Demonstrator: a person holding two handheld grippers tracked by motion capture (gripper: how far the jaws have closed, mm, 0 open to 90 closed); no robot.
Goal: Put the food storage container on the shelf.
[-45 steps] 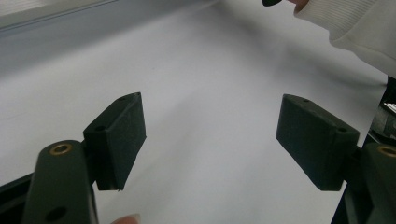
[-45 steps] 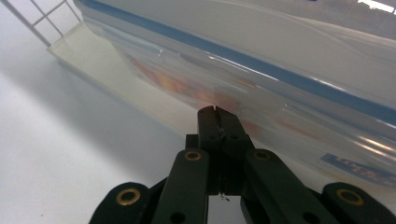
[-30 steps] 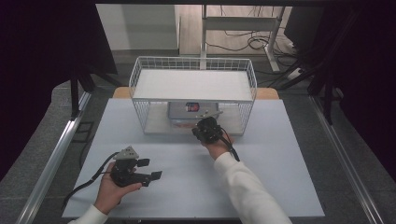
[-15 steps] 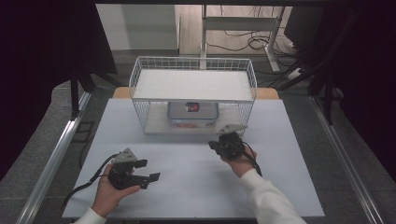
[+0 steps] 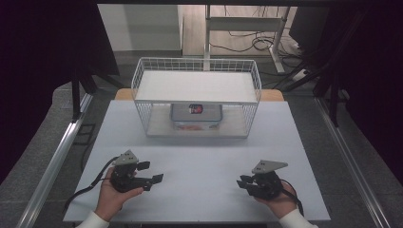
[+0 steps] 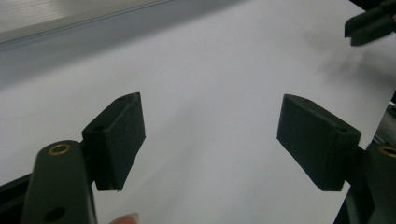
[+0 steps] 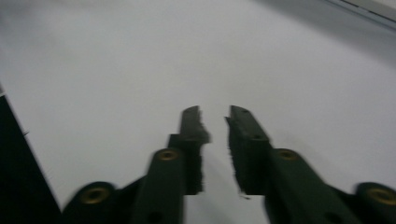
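— Looking down on the counter (image 5: 199,152), where does the work stand?

— Close to finished, I'd judge. A clear lidded container (image 5: 196,115) with a red-and-dark label on top sits on the lower level of the white wire basket shelf (image 5: 197,85), at the far side of the counter. Both hands are back at the near edge, well apart from it.

— And the tongs?

— The left tongs (image 5: 153,173) rest near the left front corner, pointing toward the middle; in the left gripper view the left tongs (image 6: 210,135) stand wide apart with bare white counter between the pads. The right tongs (image 5: 242,183) are near the right front corner. In the right gripper view the right tongs (image 7: 215,135) show a narrow gap and nothing in it; their jaws have just been opening, with no thing between them.

— So neither hand carries anything?

— Neither. The picture from the right tongs is blurred, yet the gap reads clean.

— What is left, then?

— Little that I can see. The container looks squarely placed under the upper shelf, upright, lid on. If more is meant, such as shifting it or fetching it out again, either hand would have to reach across the open counter to the basket. Otherwise the placing seems done.
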